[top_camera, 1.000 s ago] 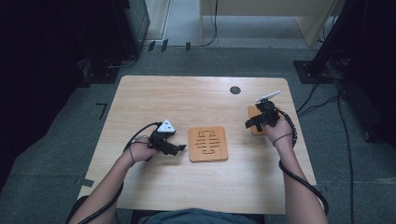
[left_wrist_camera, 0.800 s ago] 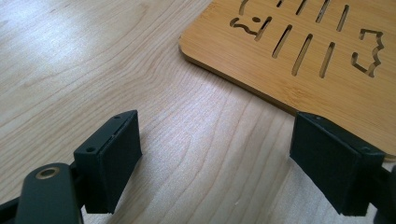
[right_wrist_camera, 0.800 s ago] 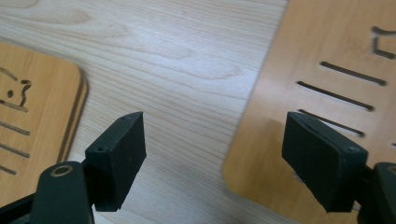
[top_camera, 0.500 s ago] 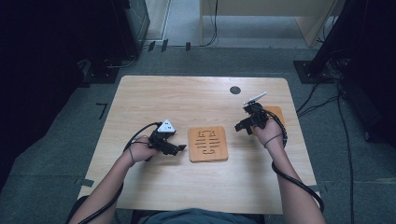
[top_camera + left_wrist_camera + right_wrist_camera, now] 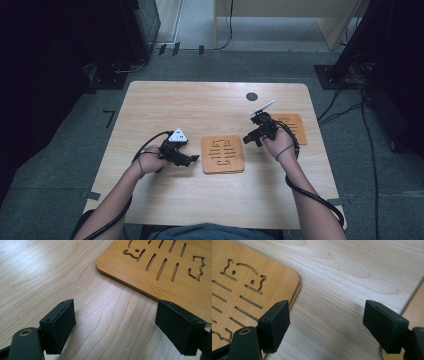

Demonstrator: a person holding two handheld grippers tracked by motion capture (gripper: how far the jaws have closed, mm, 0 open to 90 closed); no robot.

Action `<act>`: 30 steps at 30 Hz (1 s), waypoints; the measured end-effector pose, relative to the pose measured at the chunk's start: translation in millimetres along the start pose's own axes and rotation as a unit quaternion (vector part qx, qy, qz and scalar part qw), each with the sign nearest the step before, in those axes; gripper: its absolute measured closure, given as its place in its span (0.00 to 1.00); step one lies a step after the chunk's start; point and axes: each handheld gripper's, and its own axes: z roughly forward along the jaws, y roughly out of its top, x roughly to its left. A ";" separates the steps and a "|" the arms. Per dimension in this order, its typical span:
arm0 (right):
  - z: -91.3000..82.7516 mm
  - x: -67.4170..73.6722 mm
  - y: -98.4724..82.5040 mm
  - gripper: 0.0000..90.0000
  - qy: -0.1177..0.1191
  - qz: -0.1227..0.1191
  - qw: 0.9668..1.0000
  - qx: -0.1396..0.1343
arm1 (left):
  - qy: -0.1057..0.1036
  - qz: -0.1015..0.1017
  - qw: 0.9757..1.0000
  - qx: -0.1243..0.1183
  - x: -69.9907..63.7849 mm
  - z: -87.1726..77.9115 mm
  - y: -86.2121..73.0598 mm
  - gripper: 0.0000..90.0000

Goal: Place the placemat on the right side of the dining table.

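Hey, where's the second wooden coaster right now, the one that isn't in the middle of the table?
In the high view the second coaster lies flat near the table's right edge, just beyond the right gripper, apart from the middle coaster.

**A pale table on a grey floor**

A light wooden table (image 5: 165,107) with rounded corners stood on a grey carpeted floor (image 5: 60,165). Dark equipment racks (image 5: 65,45) loomed at the far left, and another dark stand (image 5: 385,50) at the right. Pale wooden furniture (image 5: 280,15) stood beyond the table. Black cables (image 5: 345,107) trailed across the floor. Even light fell from above.
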 end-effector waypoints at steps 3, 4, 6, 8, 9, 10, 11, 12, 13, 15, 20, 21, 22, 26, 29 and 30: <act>2.0 3.8 0.1 0.24 0.001 -0.007 1.000 0.003 | 0.000 0.000 1.000 0.000 0.0 0.0 0.0 0.17; 2.5 5.4 0.2 0.24 0.003 -0.006 1.000 0.003 | 0.000 0.000 1.000 0.000 0.1 -0.1 0.0 0.17; 3.5 7.4 0.1 0.24 0.005 -0.011 1.000 0.004 | 0.000 0.000 1.000 0.000 0.0 0.0 0.0 0.17; 5.1 10.7 0.1 0.24 0.006 -0.016 1.000 0.006 | 0.000 0.001 1.000 0.000 0.0 0.0 -0.1 0.17; 6.1 12.1 0.3 0.24 0.007 -0.018 1.000 0.007 | 0.000 0.001 1.000 0.000 0.0 0.0 -0.1 0.17; 6.9 13.3 0.4 0.24 0.008 -0.017 1.000 0.008 | 0.000 0.001 1.000 0.000 0.0 0.0 0.0 0.17; 7.5 14.0 0.5 0.24 0.007 -0.020 1.000 0.009 | 0.000 0.001 1.000 0.000 0.0 0.0 -0.1 0.17; 8.3 15.0 0.6 0.24 0.008 -0.023 1.000 0.010 | 0.000 0.001 1.000 0.000 0.0 0.0 -0.1 0.17; 9.1 16.6 0.6 0.24 0.007 -0.025 1.000 0.012 | 0.000 0.001 1.000 0.000 0.0 0.0 -0.1 0.17; 10.8 18.2 0.6 0.24 0.007 -0.029 0.999 0.013 | 0.000 0.001 1.000 0.000 0.1 -0.1 -0.1 0.17; 14.5 21.1 0.3 0.24 0.008 -0.034 0.999 0.017 | 0.000 0.002 1.000 0.000 0.0 0.0 -0.2 0.17; 15.1 21.7 0.2 0.24 0.008 -0.033 0.999 0.018 | 0.000 0.003 1.000 0.001 0.0 -0.2 -0.2 0.17; 15.5 22.3 0.1 0.24 0.007 -0.034 0.999 0.019 | 0.000 0.003 1.000 0.001 0.0 -0.2 -0.2 0.17; 17.2 24.0 -0.1 0.23 0.008 -0.038 0.999 0.020 | 0.001 0.003 1.000 0.000 0.0 -0.2 -0.3 0.17; 17.9 23.9 -0.2 0.20 0.012 -0.041 0.999 0.018 | 0.001 0.004 1.000 0.000 0.0 -0.1 -0.4 0.17; 18.1 23.6 -0.4 0.19 0.015 -0.043 0.999 0.017 | 0.001 0.004 1.000 0.000 0.0 -0.1 -0.4 0.17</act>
